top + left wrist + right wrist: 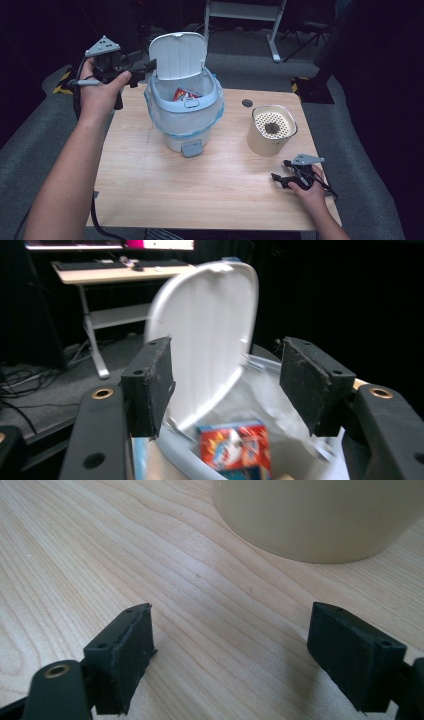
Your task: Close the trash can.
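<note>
Office or lab: desk (107, 274) with keyboard (90, 263), monitors (107, 244), grey carpet (350, 130).

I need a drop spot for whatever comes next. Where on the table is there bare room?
The near half of the table is bare, between the left forearm and the right claw. A narrower bare strip runs between the bin and the beige canister. The far edge is crowded by the bin's raised lid and the left claw.

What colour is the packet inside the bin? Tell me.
Red and blue packet, clearest in the left gripper view.
</note>
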### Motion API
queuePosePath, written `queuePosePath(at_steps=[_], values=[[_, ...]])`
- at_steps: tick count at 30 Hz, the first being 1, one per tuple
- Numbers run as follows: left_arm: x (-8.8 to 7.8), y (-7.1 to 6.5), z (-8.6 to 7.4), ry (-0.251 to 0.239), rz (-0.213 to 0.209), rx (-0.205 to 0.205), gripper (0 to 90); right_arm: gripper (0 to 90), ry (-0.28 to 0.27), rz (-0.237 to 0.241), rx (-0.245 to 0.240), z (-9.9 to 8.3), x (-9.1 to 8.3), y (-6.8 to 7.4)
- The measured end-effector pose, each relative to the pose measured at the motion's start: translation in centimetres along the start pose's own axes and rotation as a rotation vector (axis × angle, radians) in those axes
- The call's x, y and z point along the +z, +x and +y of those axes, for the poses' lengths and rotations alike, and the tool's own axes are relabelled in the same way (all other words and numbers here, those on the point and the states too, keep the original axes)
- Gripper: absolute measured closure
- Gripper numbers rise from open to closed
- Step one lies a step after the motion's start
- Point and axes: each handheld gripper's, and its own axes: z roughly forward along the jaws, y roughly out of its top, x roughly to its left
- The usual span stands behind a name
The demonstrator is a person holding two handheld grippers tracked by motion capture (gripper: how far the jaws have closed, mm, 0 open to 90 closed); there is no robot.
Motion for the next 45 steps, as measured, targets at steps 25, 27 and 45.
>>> queuePosePath(at_steps=[25, 27, 45], values=[[4.8, 1.3, 0.5, 0.06, 0.019, -0.007, 36.2, 18.8, -0.001, 0.0, 0.002, 0.0, 0.0, 0.0], [5.1, 1.2, 0.5, 0.071, 0.022, 0.014, 35.5, 18.8, 0.0, 0.0, 0.002, 0.0, 0.0, 0.0], [2.6, -0.5, -0.8, 0.117, -0.133, 0.066, 43.4, 18.8, 0.0, 0.0, 0.0, 0.0, 0.0, 0.0]])
